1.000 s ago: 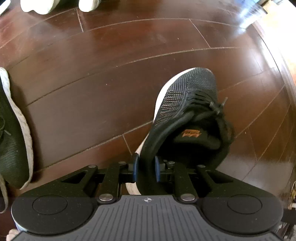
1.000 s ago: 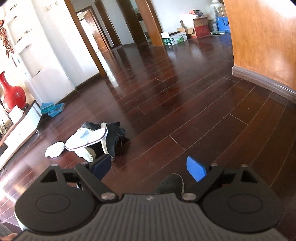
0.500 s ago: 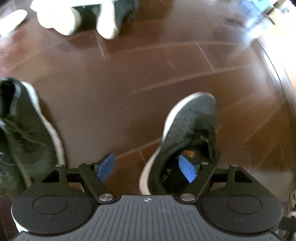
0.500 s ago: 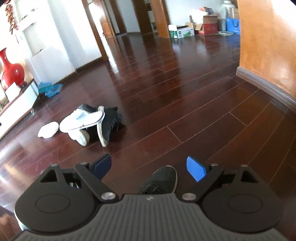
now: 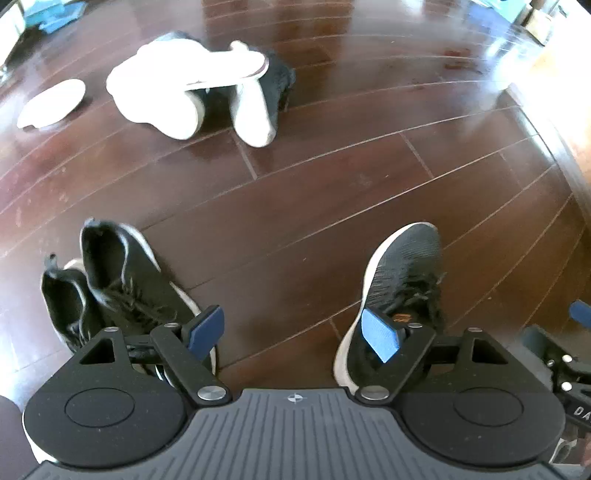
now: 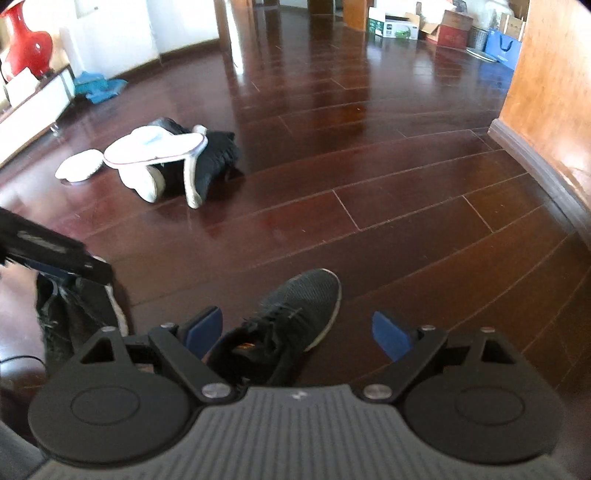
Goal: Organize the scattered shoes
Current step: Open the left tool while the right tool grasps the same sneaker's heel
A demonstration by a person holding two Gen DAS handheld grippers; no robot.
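A black knit sneaker with a white sole (image 5: pixel 402 280) stands on the dark wood floor, toe pointing away; it also shows in the right wrist view (image 6: pixel 295 314). My left gripper (image 5: pixel 295 332) is open and empty above the floor, its right pad over the sneaker's heel. Two black sneakers (image 5: pixel 110 284) stand side by side at the left, also seen in the right wrist view (image 6: pixel 70 310). My right gripper (image 6: pixel 295 332) is open and empty above the single sneaker's heel. Farther off lies a pile of white slippers and black shoes (image 5: pixel 207 88), (image 6: pixel 173 162).
A lone white slipper (image 5: pixel 51 103) lies left of the pile. An orange wall with a baseboard (image 6: pixel 546 110) runs along the right. A white cabinet with a red vase (image 6: pixel 29 48) stands at the far left. Boxes and bags (image 6: pixel 443 26) sit at the back.
My left gripper has opened and let go of the black sneaker's heel, then pulled back and up. The sneaker now stands on the floor. The right gripper has tilted down over it.
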